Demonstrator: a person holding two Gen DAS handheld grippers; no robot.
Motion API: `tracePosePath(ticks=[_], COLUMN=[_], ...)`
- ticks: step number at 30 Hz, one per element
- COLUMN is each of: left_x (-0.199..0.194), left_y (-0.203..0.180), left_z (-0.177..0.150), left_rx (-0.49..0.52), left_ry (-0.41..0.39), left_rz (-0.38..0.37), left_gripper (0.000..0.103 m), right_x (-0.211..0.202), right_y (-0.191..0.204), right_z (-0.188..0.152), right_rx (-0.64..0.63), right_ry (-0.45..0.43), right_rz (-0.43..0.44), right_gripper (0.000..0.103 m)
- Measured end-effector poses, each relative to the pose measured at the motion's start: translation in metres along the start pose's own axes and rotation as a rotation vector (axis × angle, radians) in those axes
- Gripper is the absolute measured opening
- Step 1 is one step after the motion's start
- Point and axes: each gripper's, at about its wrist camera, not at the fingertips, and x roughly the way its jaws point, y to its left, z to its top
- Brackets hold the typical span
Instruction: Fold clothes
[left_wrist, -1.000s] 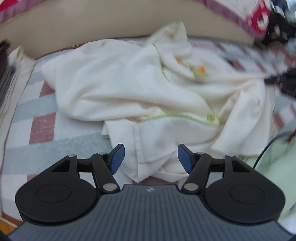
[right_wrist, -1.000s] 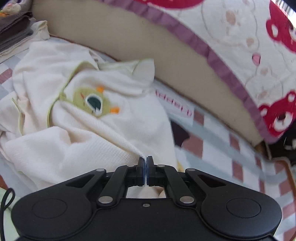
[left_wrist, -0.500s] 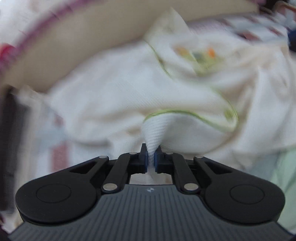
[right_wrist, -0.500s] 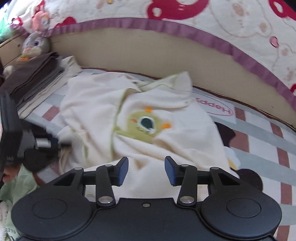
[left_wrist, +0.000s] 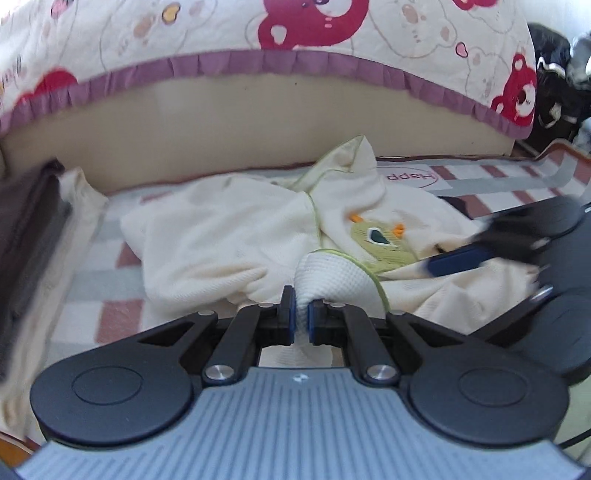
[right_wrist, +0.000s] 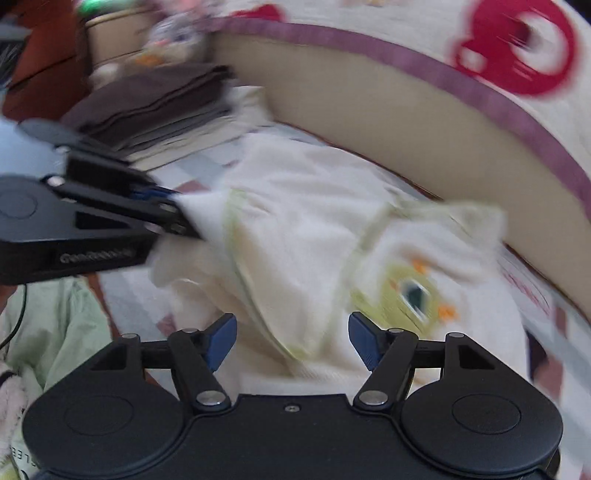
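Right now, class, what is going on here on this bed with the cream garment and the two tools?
A person is working a crumpled cream garment with a green animal patch on a checked bedsheet. The left tool is shut on a green-trimmed fold of the garment. The right tool is over the cloth near the patch; its jaws have just been opening and grip nothing. A folded stack of dark clothes lies to the side. The garment is not folded yet.

Cream garment (left_wrist: 229, 240): soft waffle-knit cloth; left hand-held gripper (left_wrist: 302, 320): matt black plastic.
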Motion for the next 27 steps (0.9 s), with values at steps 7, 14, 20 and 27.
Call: tracePosePath(ticks=[7,14,20,27], left_x=[0.003,0.009,0.023,0.046], left_y=[0.010,0.024,0.044,0.050], left_z=[-0.003,-0.004,-0.012,-0.017], left_rx=[-0.039,-0.096,-0.109,-0.087], left_ry=[0.010,0.043,0.132,0.158], left_rz=[-0.047,-0.071,-0.030,-0.119], left_gripper=[0.006,0.026,0.035,0.060], right_x=[0.015,0.013,0.004,-0.007], right_y=[0.008,-0.016,-0.067,-0.091], right_z=[0.027,0.029,0.023,0.011], right_rx=[-0.084,-0.028,0.144,0.226], right_ry=[-0.042,-0.034,-0.030,-0.059], right_rz=[0.070,-0.047,-0.189,-0.240], right_gripper=[0.009,0.005,0.005,0.005])
